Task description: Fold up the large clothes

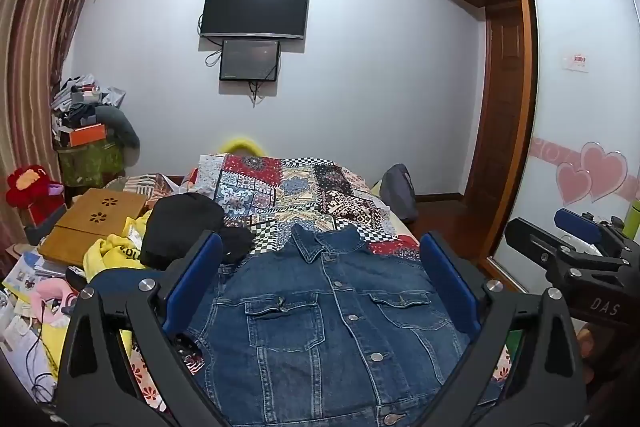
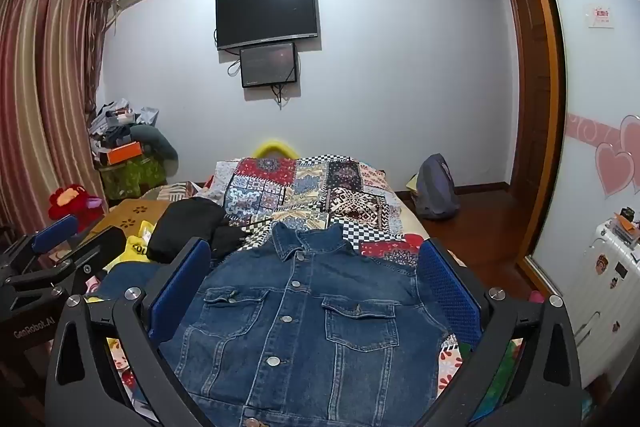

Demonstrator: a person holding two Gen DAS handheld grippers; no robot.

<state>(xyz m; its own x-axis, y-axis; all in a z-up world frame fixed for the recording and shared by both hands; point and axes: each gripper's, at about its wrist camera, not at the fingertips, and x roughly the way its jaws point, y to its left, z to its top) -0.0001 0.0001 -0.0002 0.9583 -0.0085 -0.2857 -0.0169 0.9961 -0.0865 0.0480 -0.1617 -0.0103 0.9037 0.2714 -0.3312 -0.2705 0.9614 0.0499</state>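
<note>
One denim jacket (image 1: 340, 323) buttoned flat on bed (image 1: 402, 227), two chest pockets, left gripper (image 1: 322, 283) and right gripper (image 2: 316, 291) both spread apart above it, one patchwork quilt (image 1: 296, 195) beyond, two wall screens.

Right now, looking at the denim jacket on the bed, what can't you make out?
- Denim jacket hem: cut off by the bottom edge in both wrist views.
- Its sleeves: hidden behind the open left tool and open right tool fingers.
- Yellow garment print: partly covered by black clothing.

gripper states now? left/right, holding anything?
Left gripper: open, holding nothing, above the denim jacket.
Right gripper: open, holding nothing, above the same jacket.
</note>
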